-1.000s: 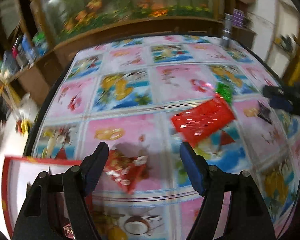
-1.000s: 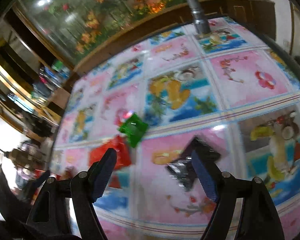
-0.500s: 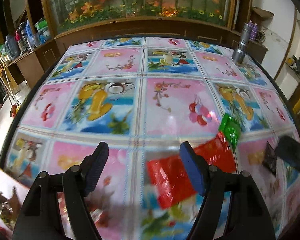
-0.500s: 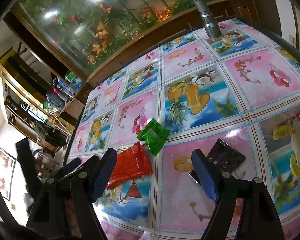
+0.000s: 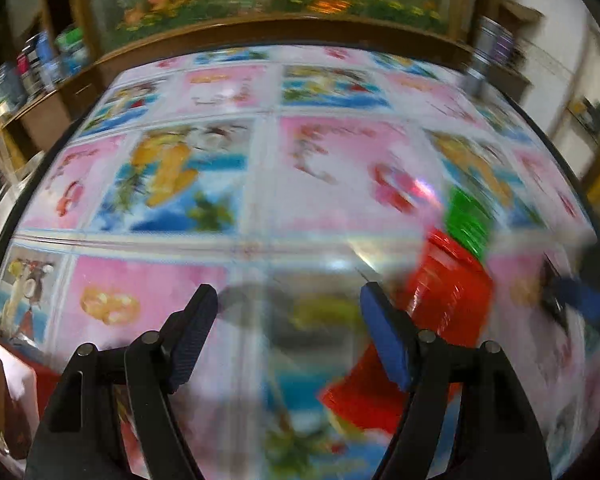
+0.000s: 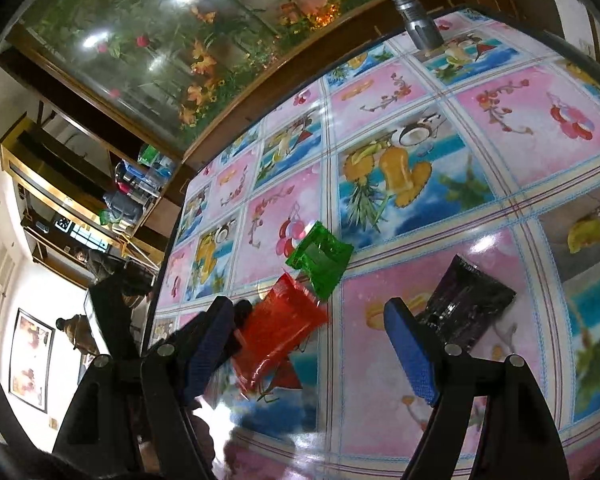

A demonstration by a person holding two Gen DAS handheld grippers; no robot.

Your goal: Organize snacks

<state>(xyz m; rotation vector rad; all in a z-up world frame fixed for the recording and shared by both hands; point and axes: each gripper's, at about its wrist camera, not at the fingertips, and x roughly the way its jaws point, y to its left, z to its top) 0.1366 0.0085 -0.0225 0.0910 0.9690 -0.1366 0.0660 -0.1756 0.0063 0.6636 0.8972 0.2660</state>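
Red snack packet (image 5: 448,300), mid-bench beside the green one (image 5: 466,220), now lies just right of the released, empty left claw (image 5: 288,334), which has swung over from the box, likely to pick it next.

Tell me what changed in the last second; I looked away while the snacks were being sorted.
The left gripper swung away from a small red packet near the box and now hovers open beside the red bag. Nothing was grabbed or released. Green packet, dark packet and open right gripper stayed put.
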